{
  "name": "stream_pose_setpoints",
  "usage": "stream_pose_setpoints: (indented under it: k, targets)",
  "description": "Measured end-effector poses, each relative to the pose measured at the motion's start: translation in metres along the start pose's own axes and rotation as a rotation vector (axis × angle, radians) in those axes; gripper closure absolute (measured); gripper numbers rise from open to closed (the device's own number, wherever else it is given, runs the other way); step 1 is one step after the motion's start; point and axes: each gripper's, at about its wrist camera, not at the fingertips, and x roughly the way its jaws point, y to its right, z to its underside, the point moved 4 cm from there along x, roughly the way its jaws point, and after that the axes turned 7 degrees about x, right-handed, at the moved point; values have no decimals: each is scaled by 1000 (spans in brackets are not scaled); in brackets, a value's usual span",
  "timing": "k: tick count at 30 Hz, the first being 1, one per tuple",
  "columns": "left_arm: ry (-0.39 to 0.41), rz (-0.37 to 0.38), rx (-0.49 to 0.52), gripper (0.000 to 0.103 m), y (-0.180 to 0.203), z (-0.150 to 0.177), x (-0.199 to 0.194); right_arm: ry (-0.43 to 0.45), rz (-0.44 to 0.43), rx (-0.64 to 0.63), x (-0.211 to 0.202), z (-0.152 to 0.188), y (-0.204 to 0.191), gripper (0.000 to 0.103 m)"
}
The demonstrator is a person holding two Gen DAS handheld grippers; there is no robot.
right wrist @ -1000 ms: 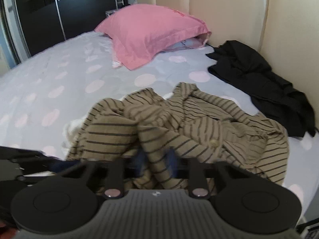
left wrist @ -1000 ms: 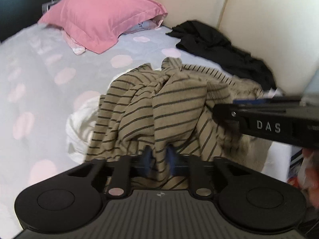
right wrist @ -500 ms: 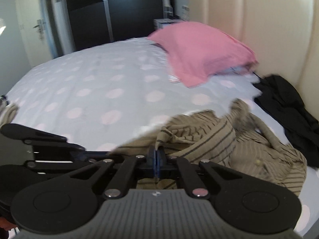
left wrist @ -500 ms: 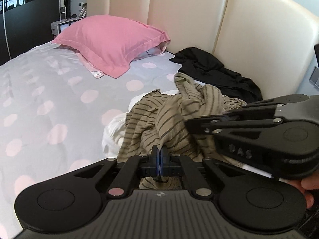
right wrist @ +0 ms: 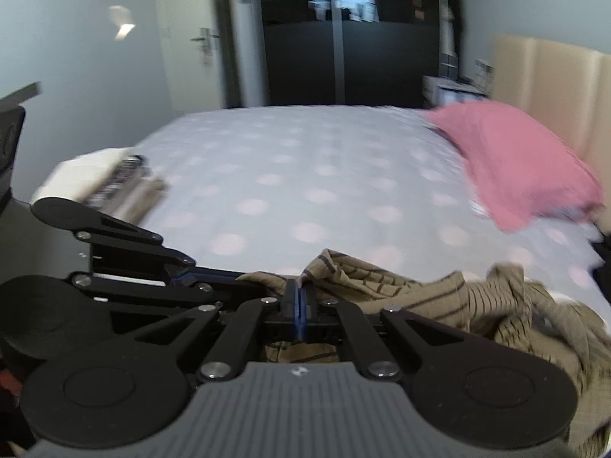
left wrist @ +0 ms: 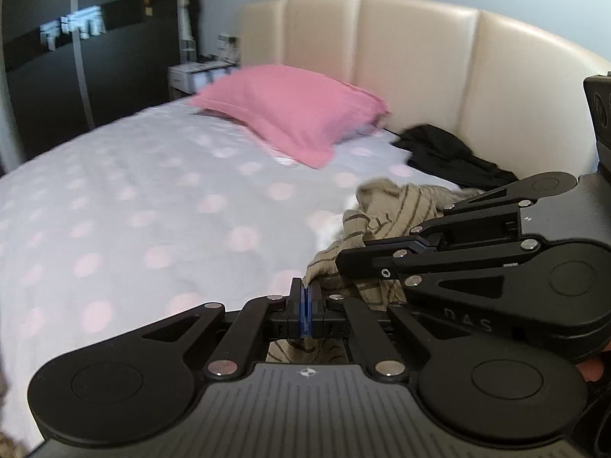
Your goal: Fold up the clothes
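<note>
A tan shirt with dark stripes (left wrist: 397,206) (right wrist: 439,297) lies bunched on the near right of the bed. My left gripper (left wrist: 306,293) is shut on an edge of the striped shirt, with cloth pinched between its blue pads. My right gripper (right wrist: 298,290) is shut on another edge of the same shirt. The two grippers sit close side by side; the right one shows at the right in the left wrist view, the left one at the left in the right wrist view. The rest of the shirt trails away to the right.
A bed with a pale, pink-dotted sheet (left wrist: 160,206) (right wrist: 305,160) stretches ahead. A pink pillow (left wrist: 294,114) (right wrist: 523,160) and a black garment (left wrist: 446,152) lie by the cream headboard (left wrist: 412,61). Folded clothes (right wrist: 107,183) sit at the bed's left edge. A dark wardrobe (right wrist: 351,38) stands behind.
Both grippers went from open around the shirt to shut on its edges. Both have lifted and swung left, so more of the bed and room shows.
</note>
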Motion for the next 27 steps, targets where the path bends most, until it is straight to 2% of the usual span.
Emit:
stream_pose_setpoints:
  k: [3,6,10,13,14,17,19,21,24,27]
  targets:
    - [13,-47,-34,103,-27,11,-33,12,-87,-21,2,-7,-39,102]
    - [34,-136,-43,103,-52,23,-67,10,-193,-25,7,-12,-77,102]
    - [11,-240,-96,103,-91,51,-101,-18,-289,-51,19,-6,-120,102]
    - [-47,-308,-143,103,-118,81,-108,-76,-285,-66,34,14,-121,100]
    - [-75,-325,-156,103,-125,92,-106,-95,-284,-71,39,21,-121,96]
    - [-173,-334,-190,103,-142,128,-89,-154,-280,-86,55,41,-122,91]
    - [-221,-364,-170,103,-147,145,-78,-193,-277,-96,65,55,-123,89]
    - [-270,-374,-172,103,-152,162,-67,-232,-274,-107,75,68,-124,74]
    - [-331,-345,-203,100,-160,182,-61,-278,-187,-88,89,81,-90,70]
    - [-337,-346,-190,89,-159,191,-64,-323,-101,-61,107,92,-52,68]
